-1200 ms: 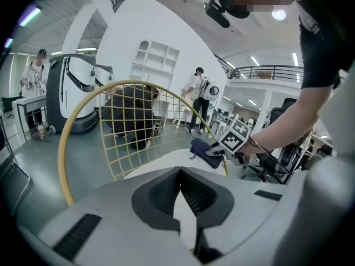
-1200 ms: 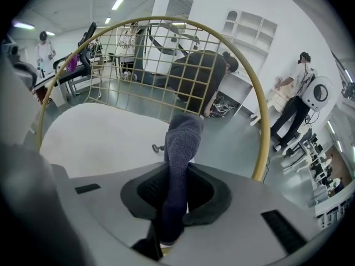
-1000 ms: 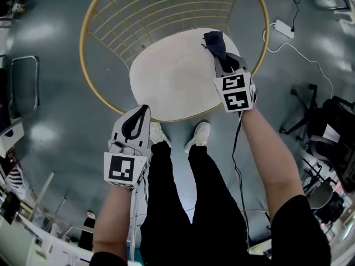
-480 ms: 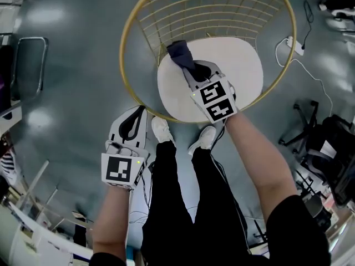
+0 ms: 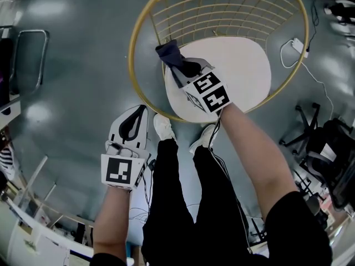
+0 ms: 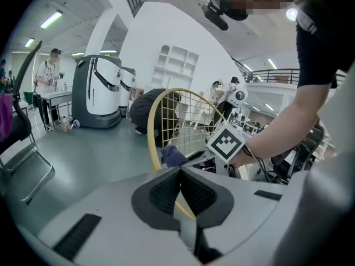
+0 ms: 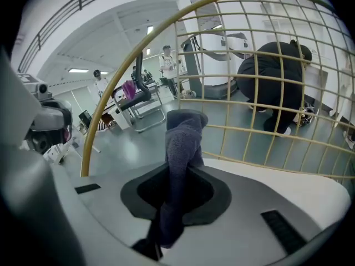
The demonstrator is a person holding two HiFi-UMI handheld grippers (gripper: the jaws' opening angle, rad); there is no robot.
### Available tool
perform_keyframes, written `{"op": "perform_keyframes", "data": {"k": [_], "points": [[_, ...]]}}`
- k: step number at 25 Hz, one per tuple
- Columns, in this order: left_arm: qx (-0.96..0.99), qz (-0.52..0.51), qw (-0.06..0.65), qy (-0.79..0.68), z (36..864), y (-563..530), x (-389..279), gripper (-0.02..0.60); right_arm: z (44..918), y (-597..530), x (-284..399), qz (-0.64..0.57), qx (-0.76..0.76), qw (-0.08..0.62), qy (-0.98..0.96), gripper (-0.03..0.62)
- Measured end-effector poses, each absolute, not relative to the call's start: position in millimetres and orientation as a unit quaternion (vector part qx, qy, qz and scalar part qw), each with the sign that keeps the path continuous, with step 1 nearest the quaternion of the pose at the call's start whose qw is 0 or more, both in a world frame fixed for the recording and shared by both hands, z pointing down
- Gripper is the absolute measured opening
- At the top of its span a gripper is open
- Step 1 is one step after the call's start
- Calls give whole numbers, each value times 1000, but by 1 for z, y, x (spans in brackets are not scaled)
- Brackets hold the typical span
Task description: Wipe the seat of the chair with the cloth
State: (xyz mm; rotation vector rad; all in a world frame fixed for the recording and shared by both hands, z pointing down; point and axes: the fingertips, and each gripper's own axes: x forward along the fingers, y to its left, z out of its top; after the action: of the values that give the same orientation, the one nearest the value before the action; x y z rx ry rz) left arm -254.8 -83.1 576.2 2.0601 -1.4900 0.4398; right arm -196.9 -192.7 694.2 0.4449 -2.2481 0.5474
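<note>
The chair has a round white seat [image 5: 244, 65] inside a gold wire back and rim [image 5: 136, 24]. My right gripper [image 5: 180, 71] is shut on a dark blue cloth [image 5: 169, 53], which sticks out past its tip at the seat's left edge by the gold rim. In the right gripper view the cloth [image 7: 183, 143] stands pinched between the jaws, with the white seat [image 7: 288, 179] to the right. My left gripper [image 5: 133, 123] hangs shut and empty over the floor, left of the person's legs; its view shows the chair rim [image 6: 152, 129] and the other gripper's marker cube [image 6: 226, 142].
The person's white shoes [image 5: 162, 128] stand at the seat's near edge. A power strip with a white cable [image 5: 298, 46] lies right of the chair, an office chair [image 5: 327, 143] further right. A metal frame [image 5: 25, 54] stands at the left. People and machines are in the background [image 7: 272, 82].
My right gripper has dragged the cloth from the seat's far right side to its left edge. The left gripper has stayed put.
</note>
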Motion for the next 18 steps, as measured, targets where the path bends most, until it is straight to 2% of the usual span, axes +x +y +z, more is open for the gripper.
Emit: {"op": "perform_keyframes", "data": {"k": [7,18], "points": [[782,160,270,-538,575,-98,-229,12,699,-203,-189,217,184,378,-881,64],[800,149,264,-518,573,-113,-190,12,712,-255,-136,209,267,400,-851,64]]}}
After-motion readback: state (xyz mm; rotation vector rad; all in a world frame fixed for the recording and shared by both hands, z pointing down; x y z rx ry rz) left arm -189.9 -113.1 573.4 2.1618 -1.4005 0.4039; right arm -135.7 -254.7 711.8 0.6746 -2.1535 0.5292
